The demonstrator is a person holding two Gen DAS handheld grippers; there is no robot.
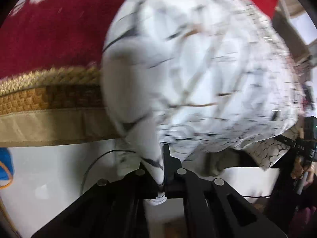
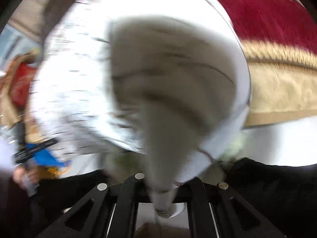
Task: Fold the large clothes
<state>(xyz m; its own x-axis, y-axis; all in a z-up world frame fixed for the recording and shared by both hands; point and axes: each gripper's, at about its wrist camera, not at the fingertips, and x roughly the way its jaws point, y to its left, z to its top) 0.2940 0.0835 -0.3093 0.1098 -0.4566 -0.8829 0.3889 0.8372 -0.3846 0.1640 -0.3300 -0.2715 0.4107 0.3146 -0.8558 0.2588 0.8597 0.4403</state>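
Observation:
A large white garment with thin dark crackle lines hangs in front of both cameras, blurred by motion. My left gripper is shut on a bunched corner of it, the cloth pinched between the black fingers. My right gripper is shut on another bunched part of the same garment, whose greyish inner side faces the camera. The right gripper also shows at the far right of the left wrist view, and the left gripper at the lower left of the right wrist view.
A bed with a dark red patterned cover and a gold braided edge lies behind the garment; it also shows in the right wrist view. White floor lies below. A blue and orange object sits at the left.

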